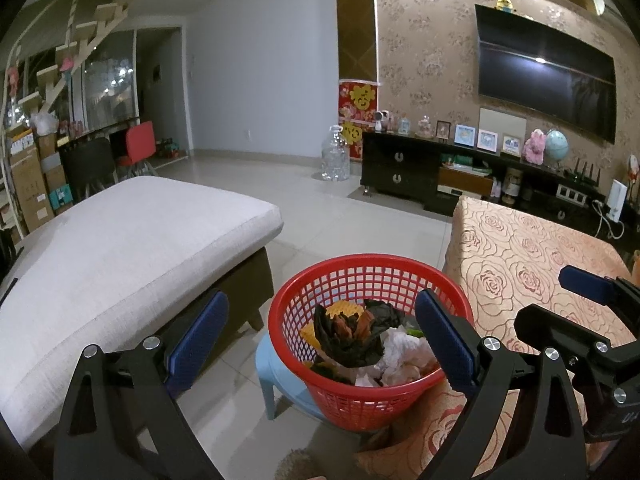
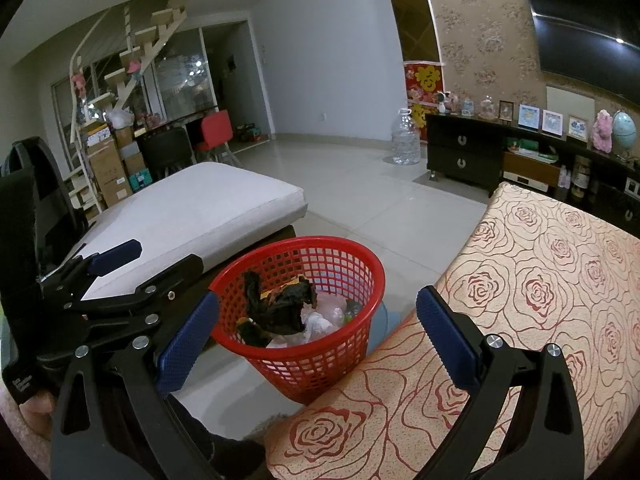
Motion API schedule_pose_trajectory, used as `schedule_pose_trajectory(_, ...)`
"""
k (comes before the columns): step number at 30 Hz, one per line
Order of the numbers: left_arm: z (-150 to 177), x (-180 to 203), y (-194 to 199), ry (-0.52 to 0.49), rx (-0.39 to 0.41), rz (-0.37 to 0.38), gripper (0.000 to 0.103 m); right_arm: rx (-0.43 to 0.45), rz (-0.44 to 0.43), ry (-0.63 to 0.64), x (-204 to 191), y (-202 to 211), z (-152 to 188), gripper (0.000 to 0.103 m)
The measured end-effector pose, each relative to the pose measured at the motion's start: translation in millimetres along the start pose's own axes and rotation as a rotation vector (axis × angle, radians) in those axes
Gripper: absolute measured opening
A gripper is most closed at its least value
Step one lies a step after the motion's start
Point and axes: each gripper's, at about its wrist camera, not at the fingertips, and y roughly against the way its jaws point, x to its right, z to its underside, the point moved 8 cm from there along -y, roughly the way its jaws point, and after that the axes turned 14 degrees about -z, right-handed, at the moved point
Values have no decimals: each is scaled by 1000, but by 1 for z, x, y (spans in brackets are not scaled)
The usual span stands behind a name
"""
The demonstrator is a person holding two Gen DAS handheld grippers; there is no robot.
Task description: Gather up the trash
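Note:
A red plastic basket [image 1: 404,400] [image 2: 356,344] stands on a small light-blue stool [image 1: 276,380] between a sofa and a table. Inside lie a crumpled black bag [image 1: 352,336] [image 2: 280,308], white tissue [image 1: 404,352] [image 2: 320,324] and a yellow scrap [image 1: 344,310]. My left gripper [image 1: 324,340] hovers open just above and in front of the basket, with nothing between its blue pads [image 1: 196,340]. My right gripper [image 2: 316,336] is open too and empty, beside the basket over the table's edge. Each gripper shows in the other's view: the right one [image 1: 576,312], the left one [image 2: 148,276].
A grey-cushioned sofa [image 1: 120,264] [image 2: 192,208] lies to the left. A table with a rose-patterned cloth [image 1: 532,264] [image 2: 540,304] is on the right. Beyond are a tiled floor [image 1: 320,212], a large water jug [image 1: 336,156], a dark TV cabinet [image 1: 400,168] and stacked boxes [image 1: 32,184].

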Motion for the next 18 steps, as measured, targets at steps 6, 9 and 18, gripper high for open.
schedule_pose_trajectory(6,1,1,0,0,0,-1,91,0,0,0,0,0,0,96)
schedule_pose_trajectory(9,1,1,0,0,0,0,91,0,0,0,0,0,0,96)
schedule_pose_trajectory(18,1,0,0,-1,0,-1,91,-1,0,0,0,0,-1,96)
